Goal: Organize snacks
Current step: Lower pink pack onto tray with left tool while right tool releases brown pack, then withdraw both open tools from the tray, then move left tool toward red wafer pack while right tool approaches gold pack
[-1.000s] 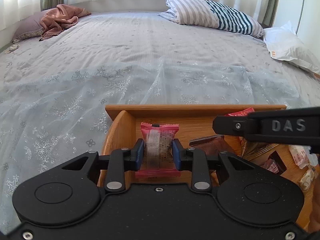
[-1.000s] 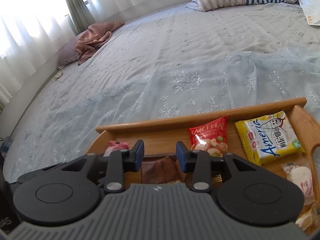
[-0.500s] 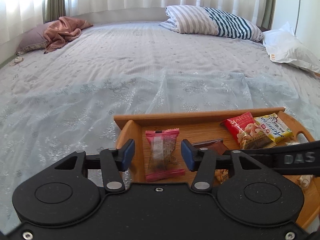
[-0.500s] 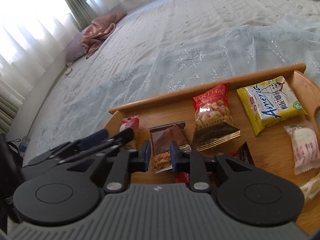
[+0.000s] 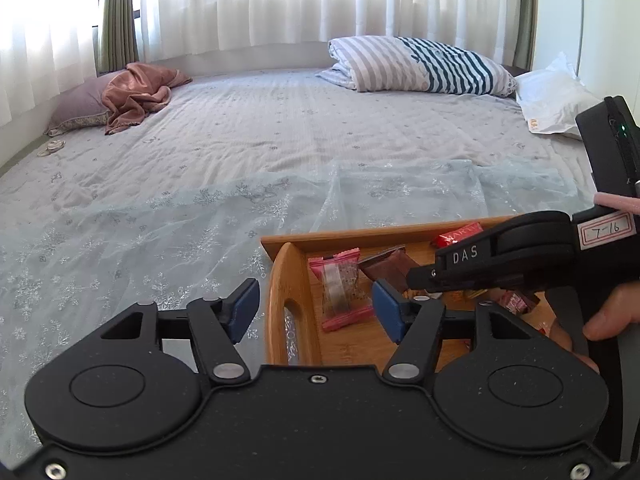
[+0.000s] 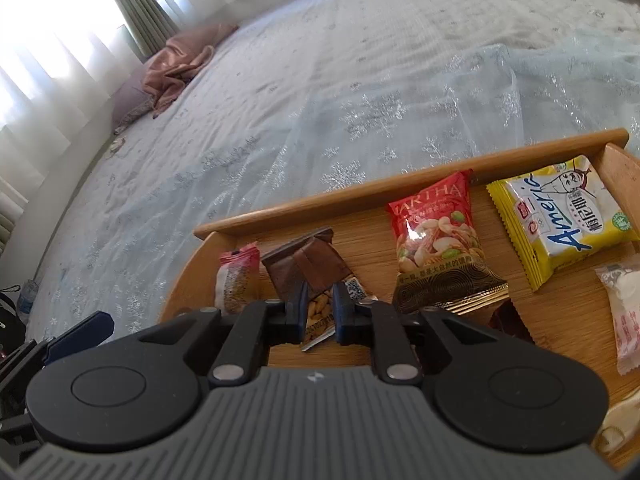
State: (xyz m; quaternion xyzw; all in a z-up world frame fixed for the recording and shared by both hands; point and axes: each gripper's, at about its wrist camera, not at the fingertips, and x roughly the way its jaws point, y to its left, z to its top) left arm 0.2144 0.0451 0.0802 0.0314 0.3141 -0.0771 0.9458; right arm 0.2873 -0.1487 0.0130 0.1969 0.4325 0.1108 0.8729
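Observation:
A wooden tray point(image 5: 280, 300) point(image 6: 400, 192) lies on the bed with snacks in it. A pink-wrapped snack point(image 5: 340, 288) point(image 6: 236, 276) rests flat near the tray's left end. My left gripper point(image 5: 314, 306) hovers in front of it; its jaws are opening, the pads touch nothing, and it holds nothing. My right gripper point(image 6: 319, 308) is shut on the near end of a brown peanut packet point(image 6: 308, 264) point(image 5: 390, 264) beside the pink snack. To the right lie a red nut bag point(image 6: 436, 240) and a yellow biscuit pack point(image 6: 560, 216).
A white and pink packet point(image 6: 624, 304) sits at the tray's right side. The bed carries a sheer snowflake cloth point(image 5: 160, 240), a striped pillow point(image 5: 420, 64), a pink cloth point(image 5: 136, 96) and a white bag point(image 5: 556, 104). A person's hand point(image 5: 608, 312) holds the right gripper.
My left gripper let go of the pink snack, opened wider and drew back and up. My right gripper closed on the brown packet and stays shut on it.

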